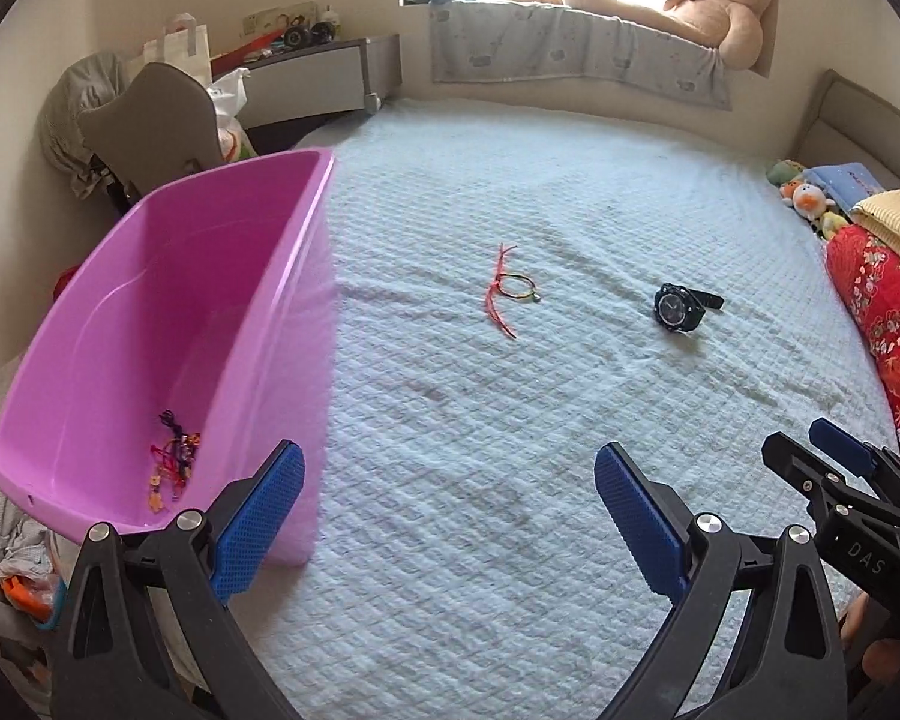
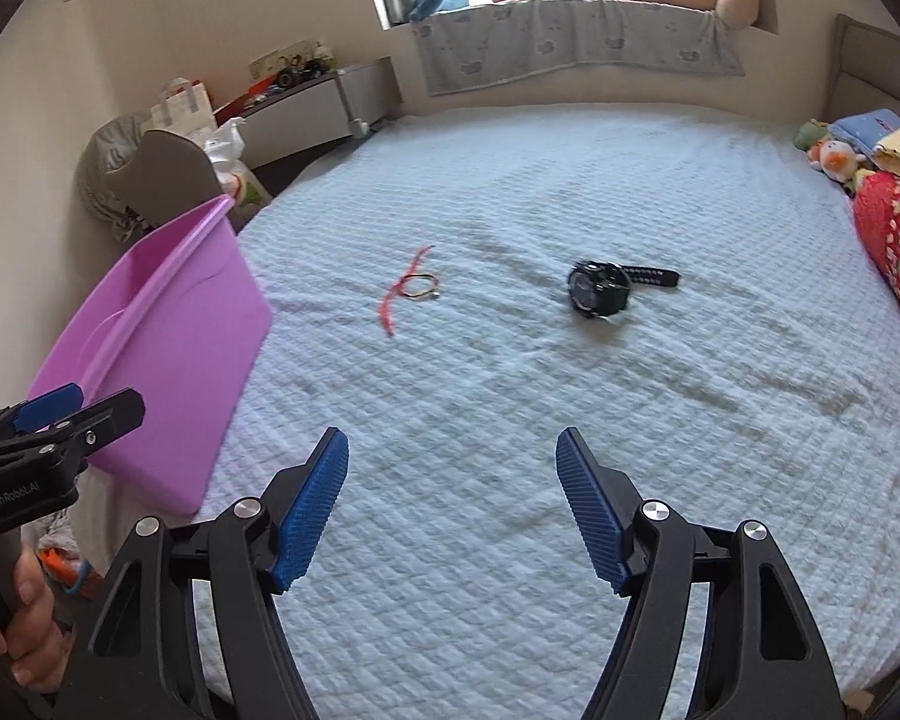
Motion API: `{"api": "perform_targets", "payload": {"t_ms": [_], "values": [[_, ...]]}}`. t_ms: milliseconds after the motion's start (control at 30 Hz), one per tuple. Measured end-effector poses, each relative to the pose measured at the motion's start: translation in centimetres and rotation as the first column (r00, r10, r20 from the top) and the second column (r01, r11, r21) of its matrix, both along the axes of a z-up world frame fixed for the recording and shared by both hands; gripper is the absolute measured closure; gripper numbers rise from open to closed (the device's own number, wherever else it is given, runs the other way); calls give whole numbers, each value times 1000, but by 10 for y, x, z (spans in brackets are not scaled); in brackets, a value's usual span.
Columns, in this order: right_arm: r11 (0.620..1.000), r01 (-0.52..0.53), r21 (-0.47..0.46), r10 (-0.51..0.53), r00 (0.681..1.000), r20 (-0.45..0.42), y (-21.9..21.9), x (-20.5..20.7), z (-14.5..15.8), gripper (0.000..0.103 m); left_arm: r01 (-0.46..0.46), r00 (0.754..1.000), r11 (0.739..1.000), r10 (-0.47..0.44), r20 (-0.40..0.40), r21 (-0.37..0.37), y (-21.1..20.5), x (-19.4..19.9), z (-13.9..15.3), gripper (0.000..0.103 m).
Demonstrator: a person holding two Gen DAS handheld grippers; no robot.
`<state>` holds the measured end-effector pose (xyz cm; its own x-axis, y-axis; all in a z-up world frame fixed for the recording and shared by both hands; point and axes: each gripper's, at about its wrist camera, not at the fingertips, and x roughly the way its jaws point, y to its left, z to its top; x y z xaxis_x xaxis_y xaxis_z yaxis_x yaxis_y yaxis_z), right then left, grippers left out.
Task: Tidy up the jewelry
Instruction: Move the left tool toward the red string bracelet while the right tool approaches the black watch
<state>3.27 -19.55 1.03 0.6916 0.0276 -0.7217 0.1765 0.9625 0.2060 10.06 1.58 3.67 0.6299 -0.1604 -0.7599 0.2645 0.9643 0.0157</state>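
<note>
A red cord bracelet with a small dark ring (image 1: 501, 291) (image 2: 408, 289) lies mid-bed on the pale blue quilt. To its right rests a black wristwatch (image 1: 681, 307) (image 2: 600, 293). A pink plastic bin (image 1: 126, 324) (image 2: 174, 354) stands at the bed's left edge, with a small tangle of colourful jewelry (image 1: 174, 462) on its floor. My left gripper (image 1: 450, 516) is open and empty, near the bin's front corner. My right gripper (image 2: 450, 510) is open with nothing between its fingers, well short of the watch. Each gripper shows in the other's view: the right gripper (image 1: 840, 471), the left gripper (image 2: 60, 417).
A red floral quilt (image 1: 882, 312) and small plush toys (image 1: 807, 201) line the bed's right side. A big teddy bear (image 1: 708, 0) sits on the window sill. A grey chair (image 1: 150, 120), bags and clutter stand beyond the bin on the left.
</note>
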Motion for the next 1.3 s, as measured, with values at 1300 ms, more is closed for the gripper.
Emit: {"api": "perform_targets", "payload": {"t_ms": [1300], "values": [[991,125,-58,-130,986,-108,-121,204,-133,28,-116,988,991,122,-96,61,-100,223,-154,7]]}}
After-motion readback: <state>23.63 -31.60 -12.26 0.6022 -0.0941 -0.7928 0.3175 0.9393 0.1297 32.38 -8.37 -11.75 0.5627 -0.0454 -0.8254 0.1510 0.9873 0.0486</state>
